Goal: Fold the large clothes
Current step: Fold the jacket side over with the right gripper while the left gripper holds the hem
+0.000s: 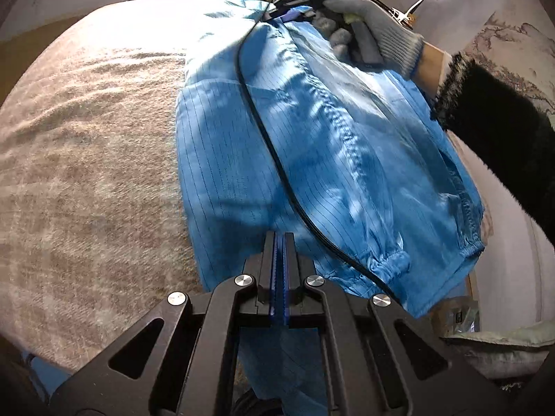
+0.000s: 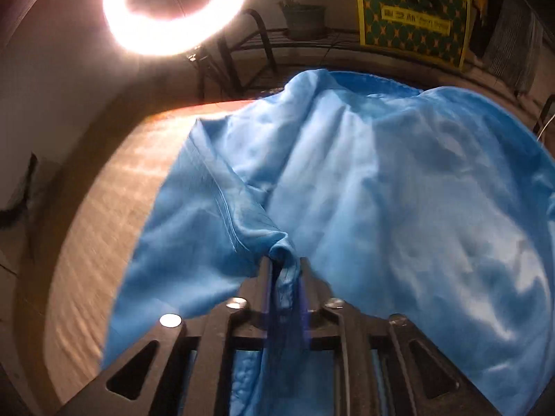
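Fuzzy beige blanket (image 1: 86,145) supports the slick, pinstriped blue garment (image 1: 312,145), which lies crumpled. My left gripper (image 1: 280,239) is clenched with nothing between its pads; my right gripper (image 2: 285,263) pinches a bunched fold of the garment.

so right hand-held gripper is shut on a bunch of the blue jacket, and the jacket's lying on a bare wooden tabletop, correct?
Not bare wood. The left wrist view shows the blue jacket lying on a fuzzy beige blanket. The rest holds: in the right wrist view the right hand-held gripper is shut on a bunch of the jacket's fabric.
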A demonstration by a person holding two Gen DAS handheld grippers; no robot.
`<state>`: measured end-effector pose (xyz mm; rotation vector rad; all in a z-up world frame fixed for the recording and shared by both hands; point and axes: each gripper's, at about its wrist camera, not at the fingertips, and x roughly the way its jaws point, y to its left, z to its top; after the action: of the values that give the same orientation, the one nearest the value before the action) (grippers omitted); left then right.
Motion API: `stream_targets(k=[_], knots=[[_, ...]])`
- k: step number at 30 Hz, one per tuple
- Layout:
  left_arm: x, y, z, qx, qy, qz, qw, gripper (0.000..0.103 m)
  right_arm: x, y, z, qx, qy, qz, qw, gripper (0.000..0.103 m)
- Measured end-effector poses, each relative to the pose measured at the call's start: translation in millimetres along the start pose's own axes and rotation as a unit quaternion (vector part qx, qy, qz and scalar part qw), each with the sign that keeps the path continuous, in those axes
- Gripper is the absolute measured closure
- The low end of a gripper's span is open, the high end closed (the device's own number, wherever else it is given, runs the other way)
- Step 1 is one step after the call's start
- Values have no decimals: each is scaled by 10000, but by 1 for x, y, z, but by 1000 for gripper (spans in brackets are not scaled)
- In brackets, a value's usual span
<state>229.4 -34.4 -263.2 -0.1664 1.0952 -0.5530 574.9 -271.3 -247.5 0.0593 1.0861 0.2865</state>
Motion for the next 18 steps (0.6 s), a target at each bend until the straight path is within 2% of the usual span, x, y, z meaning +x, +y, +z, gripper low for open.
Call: stream_targets(k=[1,5,7,9,13,18], knots=[[-5,1,-1,-36,-31,12,10000,103,-6,-2,-3,26,-30,85,10000,69],[-27,14,-7,-315,-199,63,9993,102,-49,-15,-18,277,-201,697,9970,65],[-39,21,-11,-516,-270,101,9983,90,-73,-16,-28,245,-279,820,9959,58],[-50,29,-16,-743,-343,-18,9966,62,-105,-15,-47,186,-354,969,9945,57],[-61,39,-24,-1041,-353,-174,9938,61,-166,-7,-83,121,-571,1167,9915,56],[-58,41,-33,-1354,-213,-465,9895,59,-246,-7,-148,474,-824,1638,9819,49]])
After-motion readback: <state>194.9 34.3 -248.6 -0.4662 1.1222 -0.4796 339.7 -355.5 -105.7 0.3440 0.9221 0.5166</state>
